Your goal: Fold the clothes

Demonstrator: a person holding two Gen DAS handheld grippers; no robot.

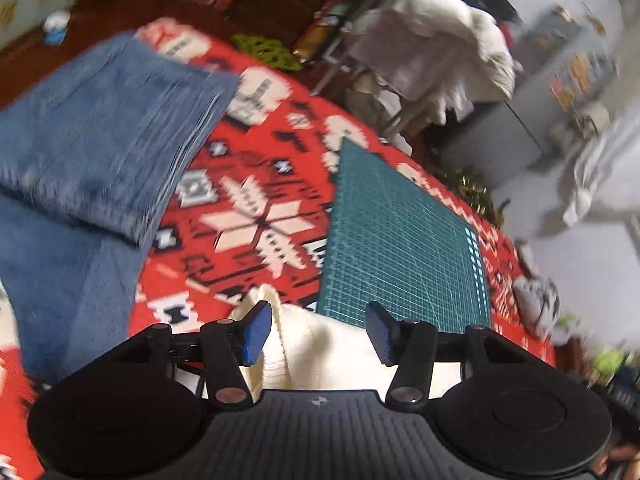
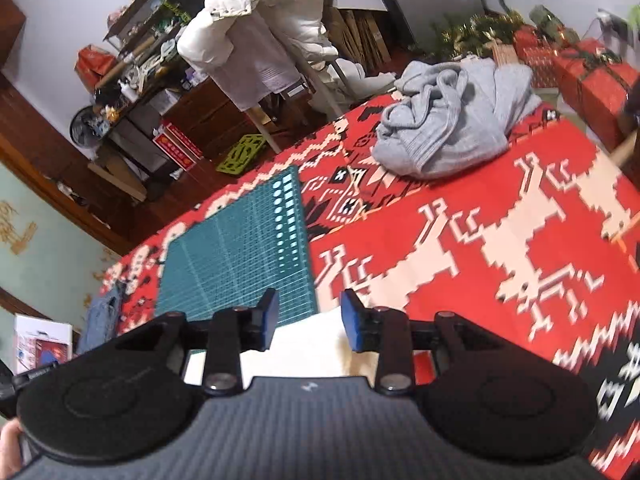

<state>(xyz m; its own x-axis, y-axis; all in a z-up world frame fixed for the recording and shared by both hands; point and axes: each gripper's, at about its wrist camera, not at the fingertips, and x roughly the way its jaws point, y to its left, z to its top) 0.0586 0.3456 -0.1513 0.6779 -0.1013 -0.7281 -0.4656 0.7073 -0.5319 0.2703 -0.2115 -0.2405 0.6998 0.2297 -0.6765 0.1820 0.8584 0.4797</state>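
Note:
A cream knitted garment (image 1: pixel 316 352) lies under my left gripper (image 1: pixel 318 330), whose blue pads stand wide apart above it. Folded blue jeans (image 1: pixel 100 136) rest on the red patterned tablecloth (image 1: pixel 256 184) at the left. In the right wrist view, a white cloth edge (image 2: pixel 308 344) shows below my right gripper (image 2: pixel 308 318), which is open above it. A crumpled grey sweater (image 2: pixel 444 120) lies at the table's far side.
A green cutting mat (image 1: pixel 400 236) lies on the table, the same mat (image 2: pixel 240 256) in the right wrist view. A chair draped with a white jacket (image 2: pixel 260 24), shelves and red gift boxes (image 2: pixel 580 68) stand beyond the table. A hand (image 2: pixel 10 448) holds the right gripper.

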